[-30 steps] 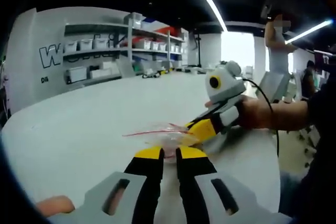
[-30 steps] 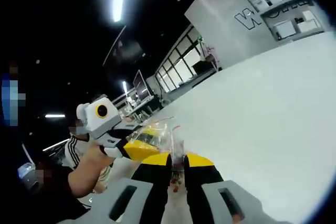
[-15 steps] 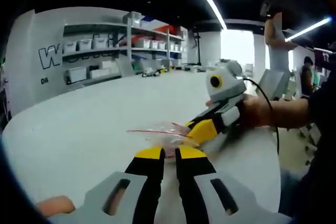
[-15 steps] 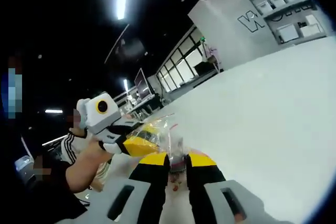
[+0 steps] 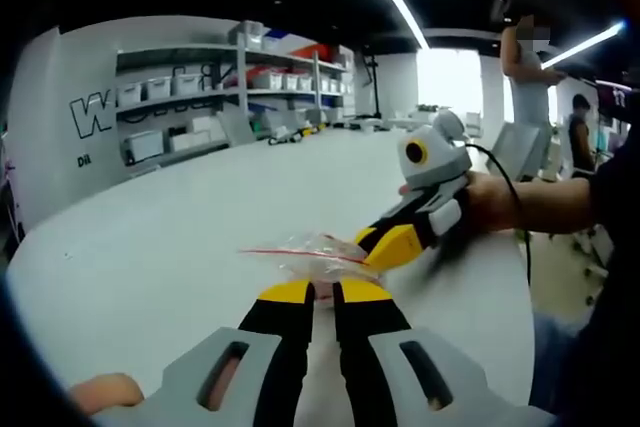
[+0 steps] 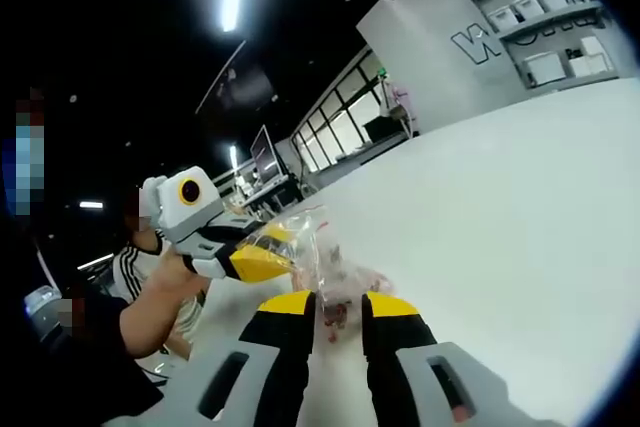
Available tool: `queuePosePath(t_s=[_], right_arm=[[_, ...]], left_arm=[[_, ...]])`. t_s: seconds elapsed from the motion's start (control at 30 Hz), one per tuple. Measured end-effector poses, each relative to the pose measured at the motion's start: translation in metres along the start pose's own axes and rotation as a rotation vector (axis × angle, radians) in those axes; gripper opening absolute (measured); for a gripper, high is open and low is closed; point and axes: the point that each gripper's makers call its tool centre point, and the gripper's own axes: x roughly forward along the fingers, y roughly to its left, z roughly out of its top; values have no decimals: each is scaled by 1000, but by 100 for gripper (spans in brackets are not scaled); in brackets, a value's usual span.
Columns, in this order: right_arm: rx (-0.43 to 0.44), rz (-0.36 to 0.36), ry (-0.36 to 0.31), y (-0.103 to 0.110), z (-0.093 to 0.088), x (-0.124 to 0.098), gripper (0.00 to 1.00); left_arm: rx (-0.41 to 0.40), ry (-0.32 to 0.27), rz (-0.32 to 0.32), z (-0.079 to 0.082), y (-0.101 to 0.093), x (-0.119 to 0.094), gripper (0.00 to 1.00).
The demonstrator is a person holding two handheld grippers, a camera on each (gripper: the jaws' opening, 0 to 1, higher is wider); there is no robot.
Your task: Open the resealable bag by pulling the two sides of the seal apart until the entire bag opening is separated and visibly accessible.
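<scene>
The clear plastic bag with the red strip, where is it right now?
The clear plastic resealable bag is held up over the white table, pinched between the left hand-held gripper and the right hand-held gripper, mid-picture in both views.

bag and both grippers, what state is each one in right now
resealable bag: clear with a red seal strip, held above the white table, pinched from two sides; whether the seal has parted is unclear
left gripper: shut on the bag's near edge
right gripper: shut on the bag
small reddish contents: inside the bag
</scene>
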Motion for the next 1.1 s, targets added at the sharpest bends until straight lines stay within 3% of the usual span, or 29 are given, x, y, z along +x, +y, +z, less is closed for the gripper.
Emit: queuePosePath(t_s=[0.3, 0.6, 0.83, 1.1], right_arm=[[-60, -38, 5, 9, 17, -10, 14], [-71, -42, 25, 12, 20, -10, 14], [-121, -44, 38, 32, 44, -12, 14], [-184, -50, 101, 50, 60, -3, 15]], left_arm=[[30, -3, 6, 7, -3, -1, 8], [43, 0, 11, 8, -4, -1, 8], [72, 6, 24, 9, -6, 0, 8], [101, 11, 33, 11, -8, 0, 7]])
